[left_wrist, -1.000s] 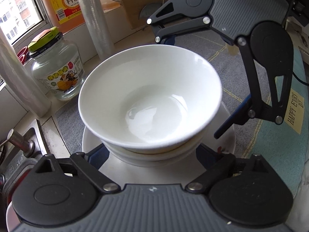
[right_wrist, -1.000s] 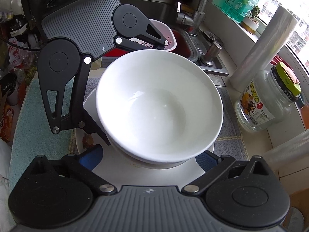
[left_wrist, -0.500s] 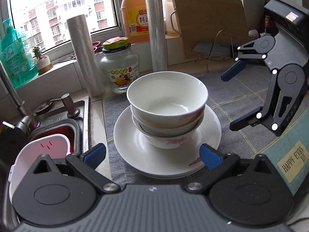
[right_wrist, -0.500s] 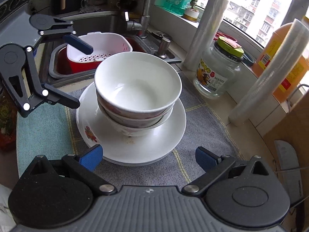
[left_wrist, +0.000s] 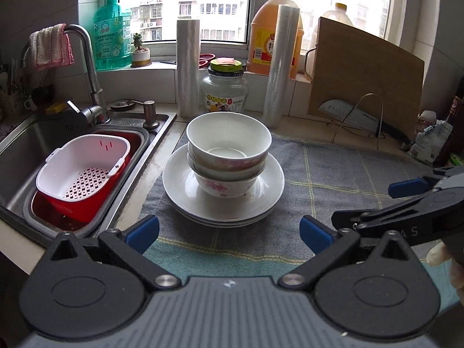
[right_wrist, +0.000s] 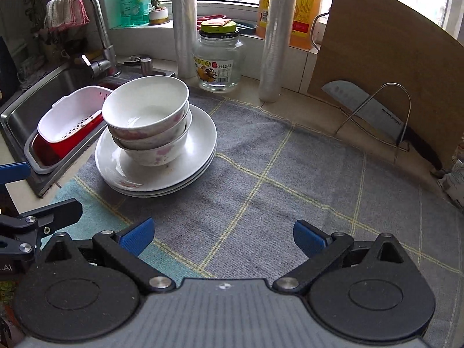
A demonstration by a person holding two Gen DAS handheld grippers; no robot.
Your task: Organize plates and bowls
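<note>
Now the stacked bowls [left_wrist: 227, 156] sit on the plates [left_wrist: 223, 200] at the grey mat's [right_wrist: 290, 174] sink-side edge, jar [left_wrist: 224, 87] and film rolls [left_wrist: 279, 63] behind; both the left gripper [left_wrist: 229, 229] and right gripper [right_wrist: 221, 235] hang spread and empty, well apart.

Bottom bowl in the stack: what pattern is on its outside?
Pink floral print on white, on the bottom bowl; the left wrist view shows it best.

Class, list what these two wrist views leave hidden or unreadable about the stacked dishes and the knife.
- Number of plates: both views show only stacked rims, under the bowls.
- Lower bowls' insides: covered by the top bowl, both views.
- Knife blade: partly behind the wire rack in the right wrist view.
- Jar label: too small.
</note>
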